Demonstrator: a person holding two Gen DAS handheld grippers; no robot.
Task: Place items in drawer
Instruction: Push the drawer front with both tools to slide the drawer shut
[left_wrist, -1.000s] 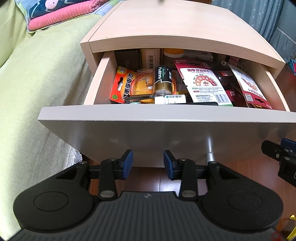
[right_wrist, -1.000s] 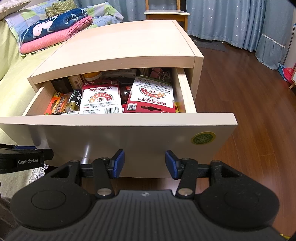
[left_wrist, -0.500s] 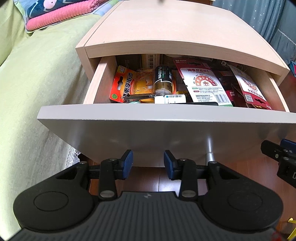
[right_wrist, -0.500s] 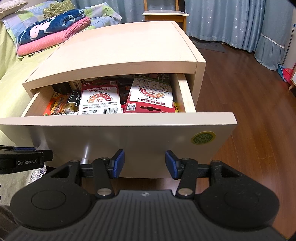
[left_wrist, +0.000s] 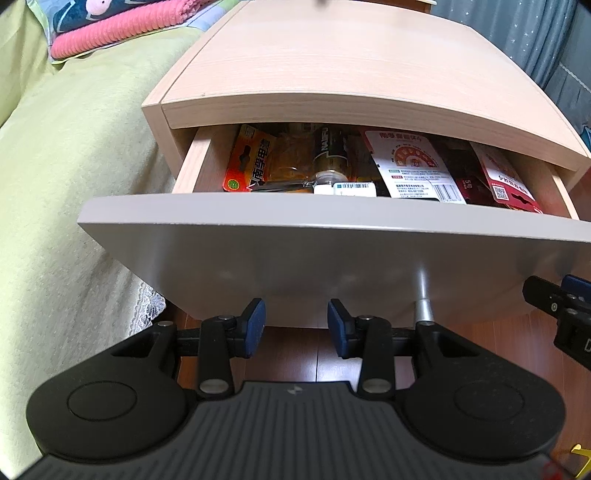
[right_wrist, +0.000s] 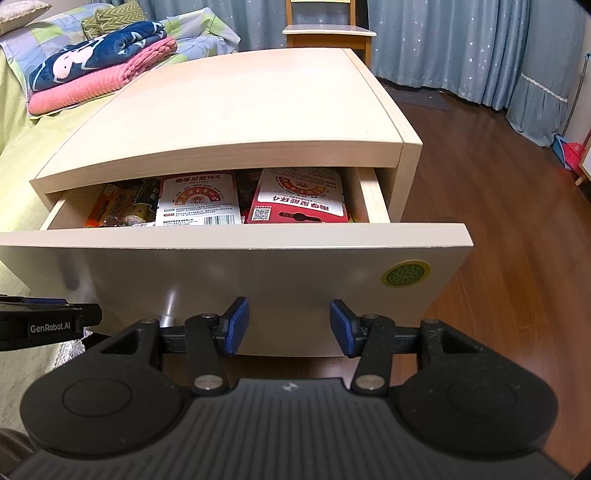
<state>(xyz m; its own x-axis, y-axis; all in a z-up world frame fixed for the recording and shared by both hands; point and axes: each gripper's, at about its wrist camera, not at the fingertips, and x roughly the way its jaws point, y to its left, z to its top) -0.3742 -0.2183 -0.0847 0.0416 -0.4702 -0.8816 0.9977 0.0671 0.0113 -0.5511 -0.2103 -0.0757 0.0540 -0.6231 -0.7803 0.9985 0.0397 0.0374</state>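
Below the curved top of the pale wooden nightstand (right_wrist: 236, 122), the grey-fronted wooden drawer (left_wrist: 317, 251) stands partly pulled out, crowded with goods: an orange battery blister pack (left_wrist: 248, 164) at its left, a black-and-gold cylindrical battery (left_wrist: 330, 151) beside it, a white-and-red printed card pack (right_wrist: 199, 199) in the middle, and a red card pack (right_wrist: 299, 201) toward the right wall. Both grippers hang just before the drawer front, low against it. Left gripper (left_wrist: 296, 325) is spread wide and empty; right gripper (right_wrist: 289, 326) likewise gapes with nothing between its blue pads. A green bedspread (left_wrist: 74, 155) lies left of the nightstand.
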